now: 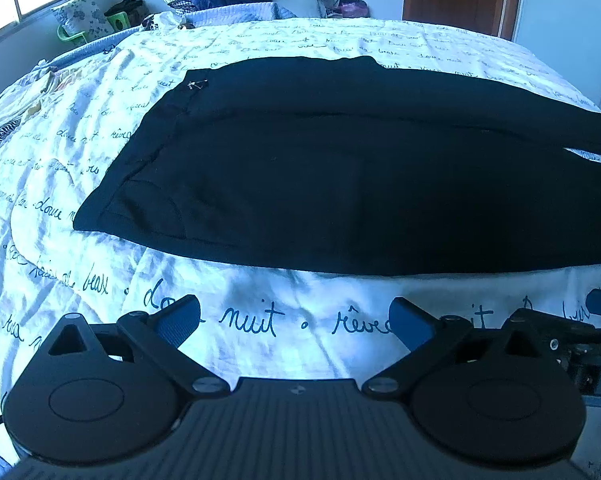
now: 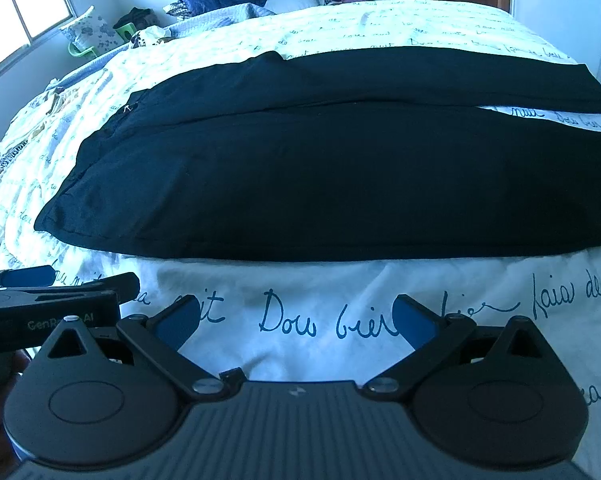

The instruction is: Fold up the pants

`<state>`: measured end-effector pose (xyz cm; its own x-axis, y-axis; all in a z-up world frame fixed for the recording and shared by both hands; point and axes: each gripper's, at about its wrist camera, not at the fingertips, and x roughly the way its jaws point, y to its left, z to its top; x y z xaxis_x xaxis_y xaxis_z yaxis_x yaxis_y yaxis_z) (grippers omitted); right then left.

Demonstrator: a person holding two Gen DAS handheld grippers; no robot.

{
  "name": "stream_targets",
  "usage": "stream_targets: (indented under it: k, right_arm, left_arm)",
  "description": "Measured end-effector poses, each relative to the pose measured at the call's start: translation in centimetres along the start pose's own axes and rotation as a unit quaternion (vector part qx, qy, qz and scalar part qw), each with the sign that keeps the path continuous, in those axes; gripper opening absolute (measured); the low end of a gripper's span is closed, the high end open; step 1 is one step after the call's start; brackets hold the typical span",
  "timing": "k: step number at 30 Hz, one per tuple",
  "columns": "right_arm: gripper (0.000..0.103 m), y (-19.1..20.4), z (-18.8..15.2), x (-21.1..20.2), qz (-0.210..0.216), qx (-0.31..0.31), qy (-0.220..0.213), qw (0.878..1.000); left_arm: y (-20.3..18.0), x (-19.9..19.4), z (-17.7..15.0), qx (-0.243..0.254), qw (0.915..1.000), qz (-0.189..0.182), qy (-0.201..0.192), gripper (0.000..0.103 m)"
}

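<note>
The black pants (image 1: 340, 168) lie flat on the bedspread (image 1: 260, 320) just beyond my left gripper (image 1: 296, 318) and right gripper (image 2: 296, 318), both spread apart, holding nothing.

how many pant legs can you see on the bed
2. The pants lie flat on the bedspread, waistband left. The near leg runs along the front edge and the far leg lies behind it, a strip of bedspread showing between them at right. The leg ends run out of frame.
</note>
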<state>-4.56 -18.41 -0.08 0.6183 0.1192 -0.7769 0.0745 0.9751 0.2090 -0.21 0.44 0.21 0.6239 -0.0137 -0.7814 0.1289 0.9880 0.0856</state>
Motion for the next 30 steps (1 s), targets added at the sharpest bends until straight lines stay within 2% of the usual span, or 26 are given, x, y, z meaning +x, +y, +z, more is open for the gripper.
stream_targets:
  k: [30]
  right_arm:
    - [0.103,0.05,0.08,0.24,0.009,0.0,0.004,1.0]
  left_arm:
    - [-0.04,0.37,0.05,0.007,1.0,0.001,0.006,0.101]
